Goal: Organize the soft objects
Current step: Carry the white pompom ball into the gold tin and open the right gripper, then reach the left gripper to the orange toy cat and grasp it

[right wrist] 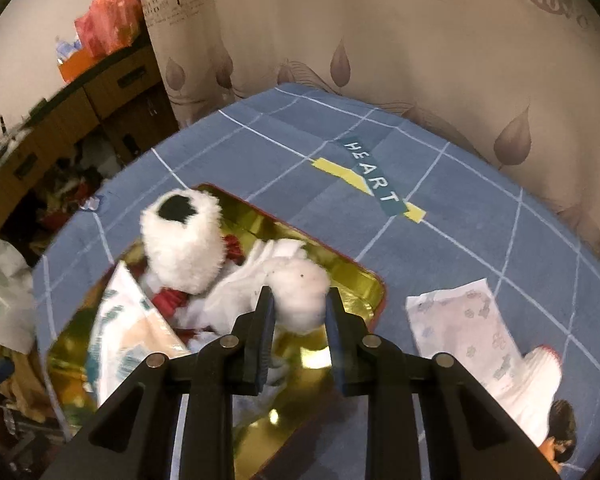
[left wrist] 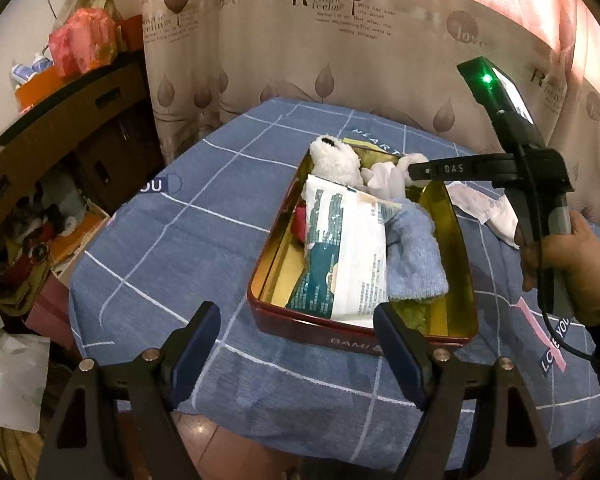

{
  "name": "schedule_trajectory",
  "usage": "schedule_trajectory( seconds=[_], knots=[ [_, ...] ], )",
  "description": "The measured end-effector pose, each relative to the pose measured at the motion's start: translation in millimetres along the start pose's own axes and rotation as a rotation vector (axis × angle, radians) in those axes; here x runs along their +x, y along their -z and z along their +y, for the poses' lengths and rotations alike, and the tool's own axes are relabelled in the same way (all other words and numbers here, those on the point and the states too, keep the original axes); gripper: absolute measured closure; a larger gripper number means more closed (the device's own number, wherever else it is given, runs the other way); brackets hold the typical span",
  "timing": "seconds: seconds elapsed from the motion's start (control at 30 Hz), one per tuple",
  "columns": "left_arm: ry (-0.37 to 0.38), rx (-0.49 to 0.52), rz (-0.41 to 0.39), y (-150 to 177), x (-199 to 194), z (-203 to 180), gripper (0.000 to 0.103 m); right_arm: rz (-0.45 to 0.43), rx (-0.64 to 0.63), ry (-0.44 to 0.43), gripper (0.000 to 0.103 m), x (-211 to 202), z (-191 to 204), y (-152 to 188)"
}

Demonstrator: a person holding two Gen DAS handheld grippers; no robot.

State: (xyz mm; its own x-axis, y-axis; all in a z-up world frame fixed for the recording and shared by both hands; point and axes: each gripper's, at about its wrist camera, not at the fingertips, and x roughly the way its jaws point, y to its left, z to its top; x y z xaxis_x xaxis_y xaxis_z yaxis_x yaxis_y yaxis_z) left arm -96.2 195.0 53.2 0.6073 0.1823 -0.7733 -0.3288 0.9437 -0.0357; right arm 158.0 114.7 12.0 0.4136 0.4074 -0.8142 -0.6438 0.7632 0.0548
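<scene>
Right gripper jaws pinch a white plush over the tin's far corner; left gripper jaws wide open, empty, near the tin; placing step; next, I'd judge: lower, release inside; packet left on the surface.

Black fingers with blue pads, silver screws.

Blue surface gridded with white lines; red tin with gold inside; white plush; light-blue towel inside the tin.
</scene>
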Motion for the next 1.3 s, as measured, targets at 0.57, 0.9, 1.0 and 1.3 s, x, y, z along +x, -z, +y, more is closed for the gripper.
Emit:
schedule_trajectory(
  seconds=[0.57,0.9,1.0,1.3],
  knots=[
    [-0.012,0.029,0.004,2.4,1.3,-7.4,0.022,-0.035,-0.025,0.060,0.054,0.4,1.8,3.6],
    [-0.020,0.042,0.000,5.3,1.0,-11.0,0.022,-0.207,0.182,-0.009,0.039,-69.6,-38.0,43.9],
    [-0.038,0.065,-0.019,6.7,-1.3,-15.5,0.022,-0.265,0.243,0.054,0.035,-105.6,-58.5,80.4],
    [-0.039,0.197,-0.058,18.7,-11.0,-48.6,0.022,-0.129,0.395,0.526,0.002,-163.8,-177.3,236.8]
  ],
)
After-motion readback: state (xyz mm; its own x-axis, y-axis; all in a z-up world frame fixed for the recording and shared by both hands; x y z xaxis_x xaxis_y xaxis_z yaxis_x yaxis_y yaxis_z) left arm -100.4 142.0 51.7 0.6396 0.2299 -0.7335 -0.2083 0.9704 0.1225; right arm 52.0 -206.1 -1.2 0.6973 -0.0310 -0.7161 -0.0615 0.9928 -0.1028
